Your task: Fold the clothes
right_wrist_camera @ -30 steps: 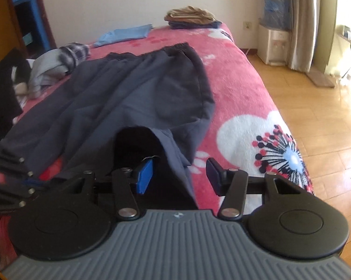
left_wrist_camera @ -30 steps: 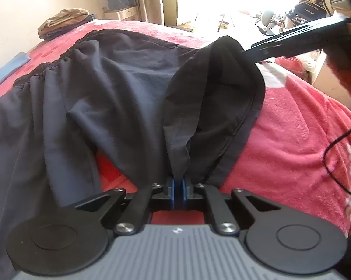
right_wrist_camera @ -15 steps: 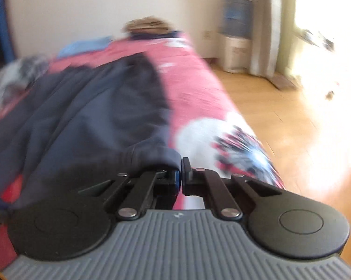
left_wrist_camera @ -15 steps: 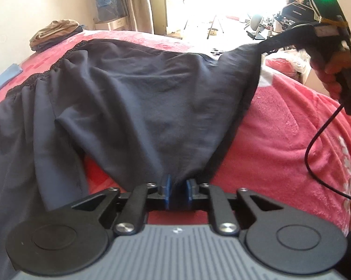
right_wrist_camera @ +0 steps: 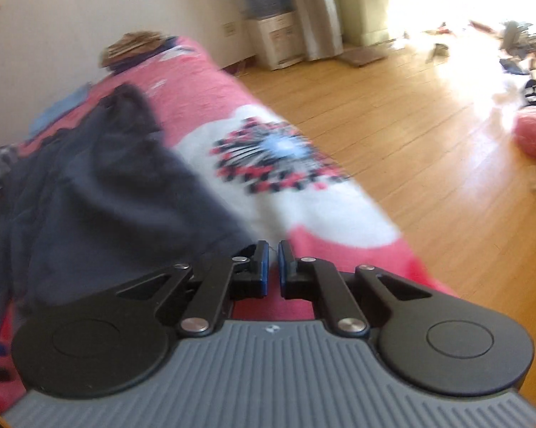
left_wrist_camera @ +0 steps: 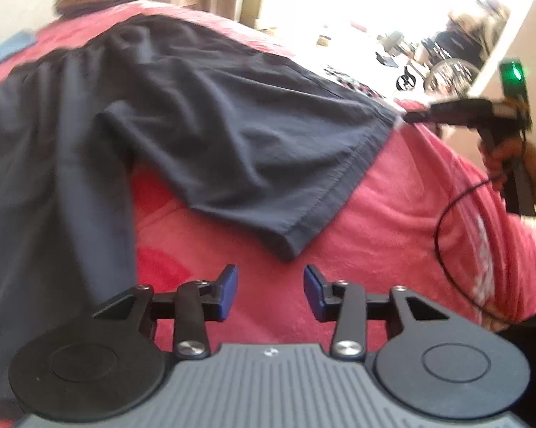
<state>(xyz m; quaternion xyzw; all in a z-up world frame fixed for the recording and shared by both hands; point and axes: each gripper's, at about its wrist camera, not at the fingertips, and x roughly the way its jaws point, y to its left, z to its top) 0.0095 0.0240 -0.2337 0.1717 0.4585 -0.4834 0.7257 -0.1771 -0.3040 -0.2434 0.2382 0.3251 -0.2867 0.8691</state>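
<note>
Dark navy shorts [left_wrist_camera: 211, 114] lie spread on the red blanket [left_wrist_camera: 392, 221]. One leg is stretched flat, and its hem corner [left_wrist_camera: 289, 246] rests just ahead of my left gripper [left_wrist_camera: 269, 281]. That gripper's jaws are opening and nothing is between them. At the right of the left wrist view, a hand holds my right gripper [left_wrist_camera: 408, 117], which pinches the far corner of the same hem. In the right wrist view the right gripper [right_wrist_camera: 273, 260] is shut, with the shorts [right_wrist_camera: 100, 192] running off to its left from the pads.
A folded stack of clothes [right_wrist_camera: 136, 48] sits at the far end of the bed, with a light blue cloth [left_wrist_camera: 8, 50] to its left. A black cable [left_wrist_camera: 446, 221] loops over the blanket. The bed edge drops to a wooden floor [right_wrist_camera: 410, 125].
My left gripper let go of the hem and its jaws parted. The raised leg of the shorts came down flat. My right gripper shut on the far corner and drew it out and down.
</note>
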